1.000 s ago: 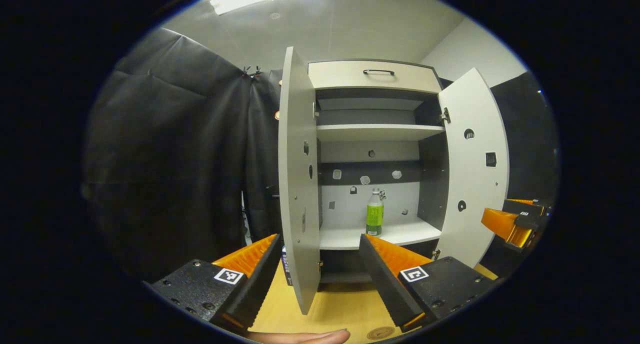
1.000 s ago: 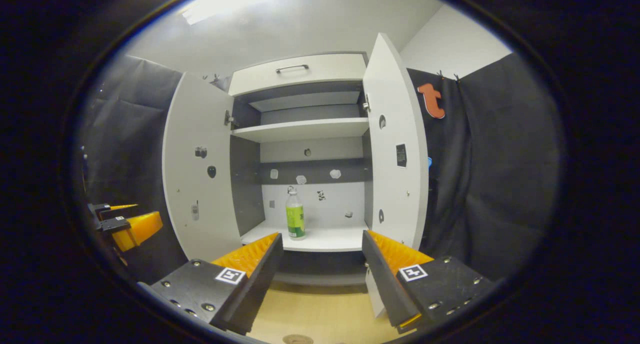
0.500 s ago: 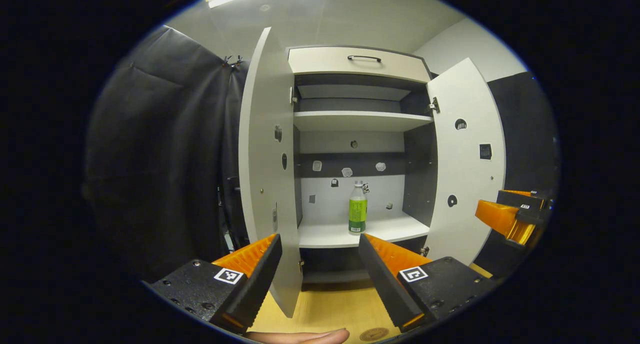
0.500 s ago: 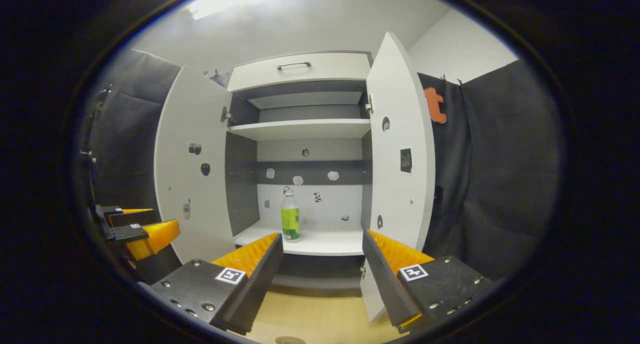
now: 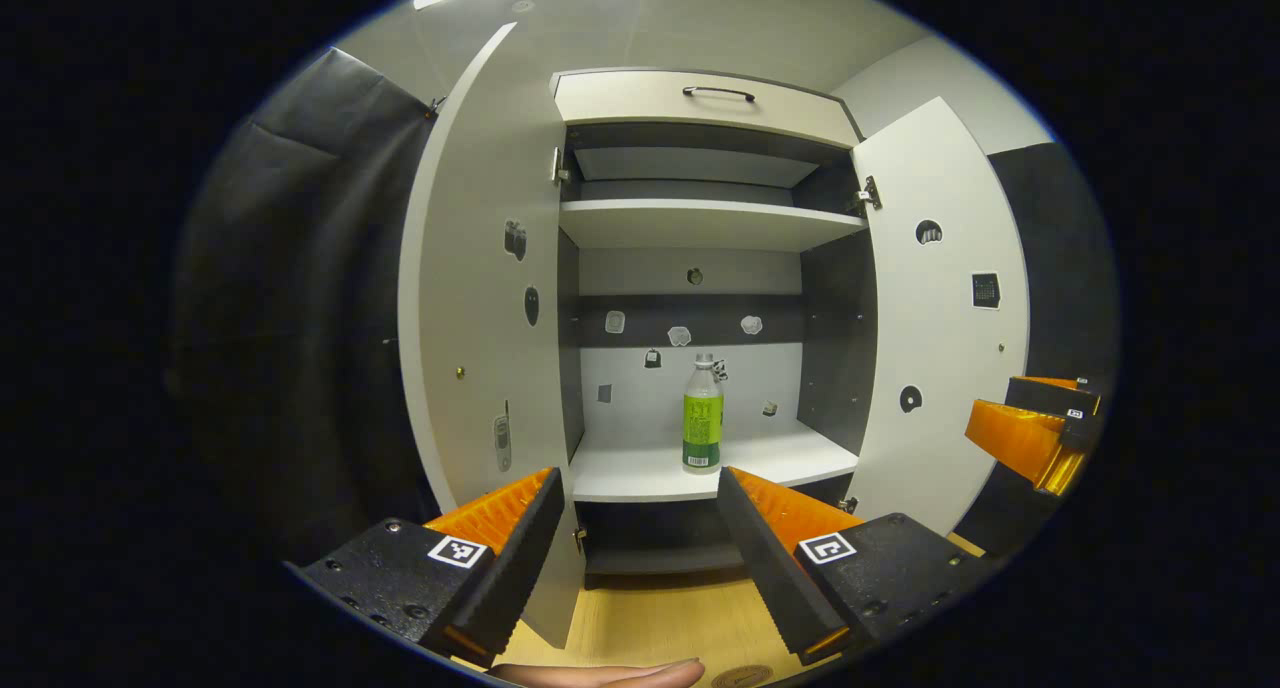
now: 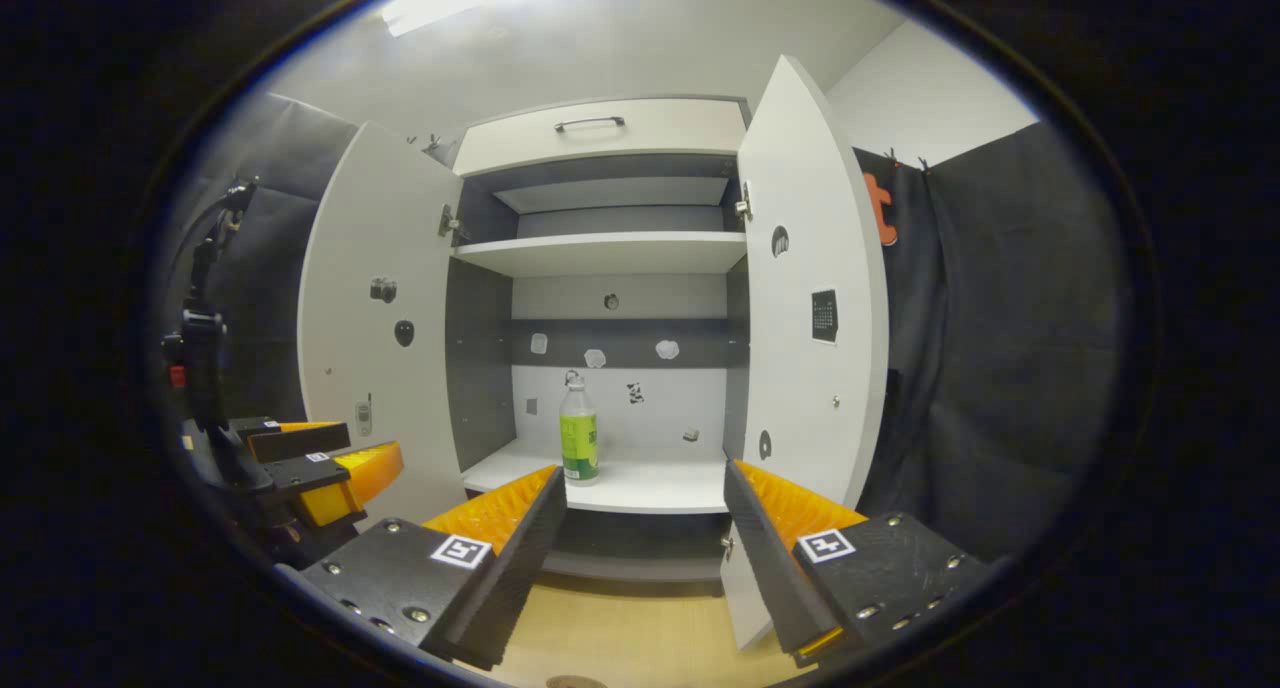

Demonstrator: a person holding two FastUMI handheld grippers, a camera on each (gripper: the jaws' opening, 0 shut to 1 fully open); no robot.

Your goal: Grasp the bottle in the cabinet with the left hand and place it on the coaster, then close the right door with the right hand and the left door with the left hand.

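Note:
A clear bottle [image 5: 703,414] with a green label stands upright on the cabinet's lower shelf [image 5: 690,465]; the right gripper view has the bottle [image 6: 579,433] left of centre. Both cabinet doors hang open: the left door [image 5: 478,298] and the right door [image 5: 940,318]. My left gripper [image 5: 640,488] is open in front of the shelf, well short of the bottle. My right gripper [image 6: 645,488] is open too, near the right door [image 6: 812,298]. A round coaster [image 5: 742,676] lies on the wooden tabletop at the bottom edge.
The cabinet has an upper shelf [image 5: 700,223] and a top drawer with a handle [image 5: 718,92]. Black cloth walls flank both sides. A fingertip [image 5: 610,673] shows at the bottom of the left gripper view. The other gripper [image 6: 320,463] appears at the left in the right gripper view.
My left gripper has swung right and closer, so the left door now shows its inner face and the bottle sits nearer centre. My right gripper shifted slightly. Both stayed open.

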